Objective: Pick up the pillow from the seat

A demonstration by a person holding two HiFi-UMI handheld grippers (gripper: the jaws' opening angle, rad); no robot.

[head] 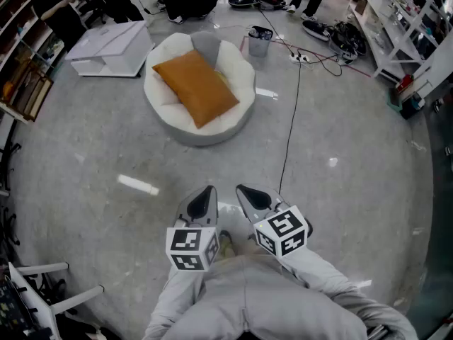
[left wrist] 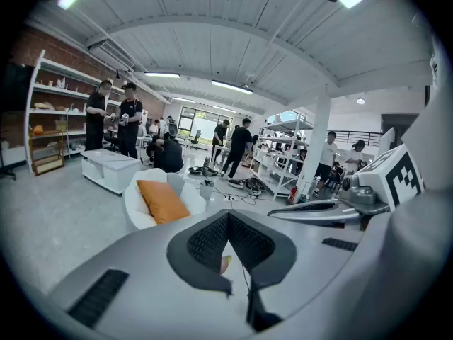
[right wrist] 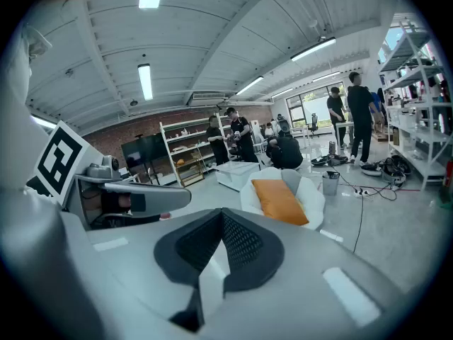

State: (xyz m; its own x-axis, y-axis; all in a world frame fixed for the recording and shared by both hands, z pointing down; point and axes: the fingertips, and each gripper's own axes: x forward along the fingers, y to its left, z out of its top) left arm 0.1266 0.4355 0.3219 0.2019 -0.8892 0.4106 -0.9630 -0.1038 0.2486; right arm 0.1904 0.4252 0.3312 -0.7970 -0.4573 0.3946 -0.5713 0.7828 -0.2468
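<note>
An orange pillow (head: 196, 87) lies slanted across a round white seat (head: 241, 83) on the floor ahead. It also shows in the left gripper view as the pillow (left wrist: 163, 200) on the seat (left wrist: 133, 205), and in the right gripper view as the pillow (right wrist: 279, 200). My left gripper (head: 207, 193) and right gripper (head: 249, 192) are side by side close to my body, well short of the seat. Both have their jaws shut with nothing between them. Their tips point toward the seat.
A low white table (head: 113, 47) stands left of the seat and a small grey bin (head: 260, 41) behind it. A black cable (head: 290, 129) runs across the floor right of the seat. Metal shelving (head: 403, 27) lines the right side. People stand at the back. White chair legs (head: 42, 289) sit at my near left.
</note>
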